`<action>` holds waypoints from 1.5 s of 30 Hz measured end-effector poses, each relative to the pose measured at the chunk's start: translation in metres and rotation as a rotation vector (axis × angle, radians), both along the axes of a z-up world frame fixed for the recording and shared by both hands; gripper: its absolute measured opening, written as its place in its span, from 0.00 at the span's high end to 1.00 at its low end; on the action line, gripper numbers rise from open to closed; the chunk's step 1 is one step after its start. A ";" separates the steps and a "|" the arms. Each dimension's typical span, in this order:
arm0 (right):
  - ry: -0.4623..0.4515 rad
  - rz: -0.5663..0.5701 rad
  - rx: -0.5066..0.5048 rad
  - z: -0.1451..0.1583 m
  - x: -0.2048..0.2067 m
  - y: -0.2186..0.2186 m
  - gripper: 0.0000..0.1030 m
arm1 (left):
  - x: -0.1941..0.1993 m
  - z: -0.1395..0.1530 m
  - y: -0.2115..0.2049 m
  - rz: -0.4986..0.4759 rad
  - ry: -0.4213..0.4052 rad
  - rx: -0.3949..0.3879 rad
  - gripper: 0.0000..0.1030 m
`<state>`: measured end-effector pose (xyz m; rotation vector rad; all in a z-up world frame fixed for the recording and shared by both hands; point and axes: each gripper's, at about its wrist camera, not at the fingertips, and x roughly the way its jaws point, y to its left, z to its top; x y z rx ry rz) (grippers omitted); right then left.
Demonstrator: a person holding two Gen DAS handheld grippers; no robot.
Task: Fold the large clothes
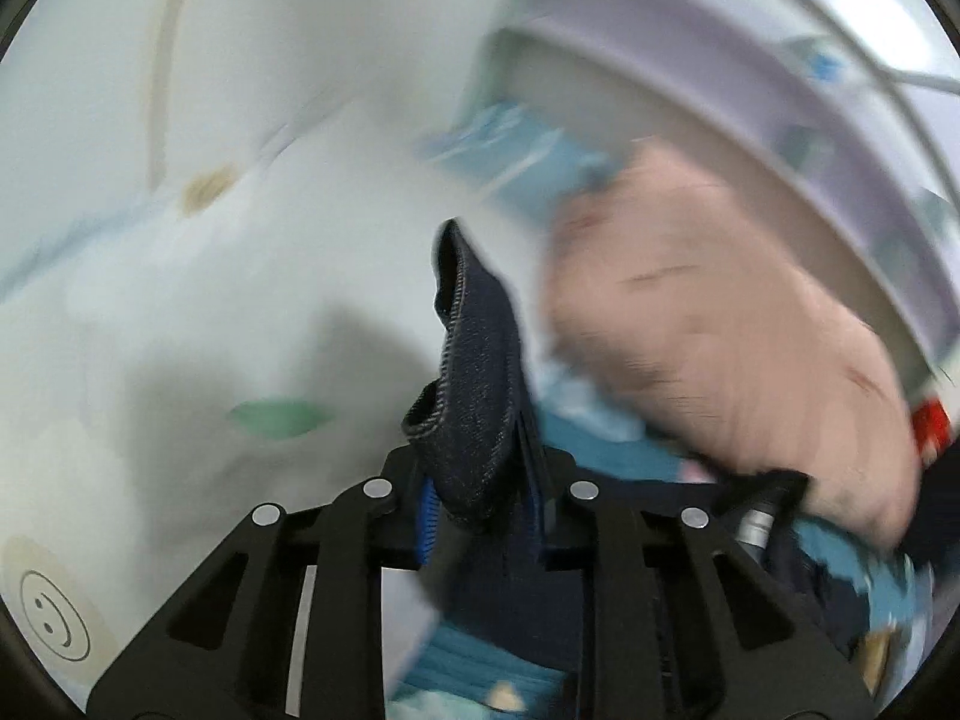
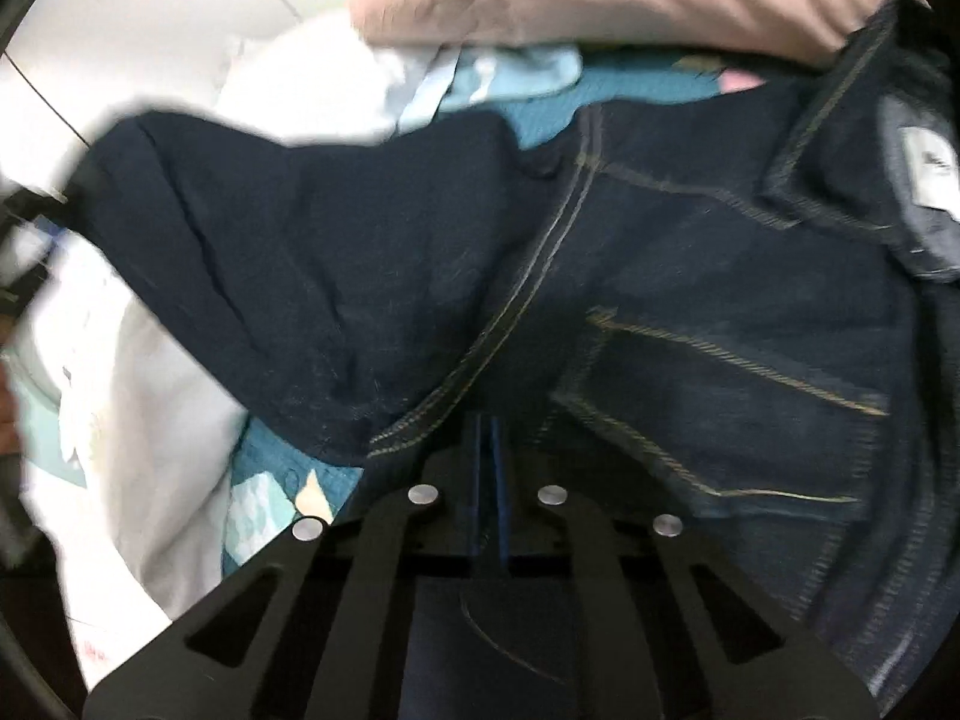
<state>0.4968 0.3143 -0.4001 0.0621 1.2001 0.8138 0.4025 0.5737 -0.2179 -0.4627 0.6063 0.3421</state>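
A hem of the jeans (image 1: pixel 474 396) is being pinched in the left gripper (image 1: pixel 480 498), its jaws clenched on a thick fold of dark denim that is sticking up between the blue pads. The right gripper (image 2: pixel 487 450) is being shown with its jaws pressed together at the centre seam of the jeans (image 2: pixel 600 276); denim appears to be caught there, near the back pocket (image 2: pixel 720 414). The jeans are being held spread over the bed sheet (image 1: pixel 180 276), with the waistband label (image 2: pixel 927 171) toward the far right and a pink pillow (image 1: pixel 720 312) lying beyond. The step in hand is judged to be the lifting and straightening before the first fold. Next, one leg is probably being called on to be laid flat over the other, with both grips kept tight and the seams lined up.
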 end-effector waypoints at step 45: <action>0.020 -1.021 -0.088 0.014 0.005 -0.541 0.70 | 0.140 -0.147 -0.451 -0.596 0.243 0.035 0.21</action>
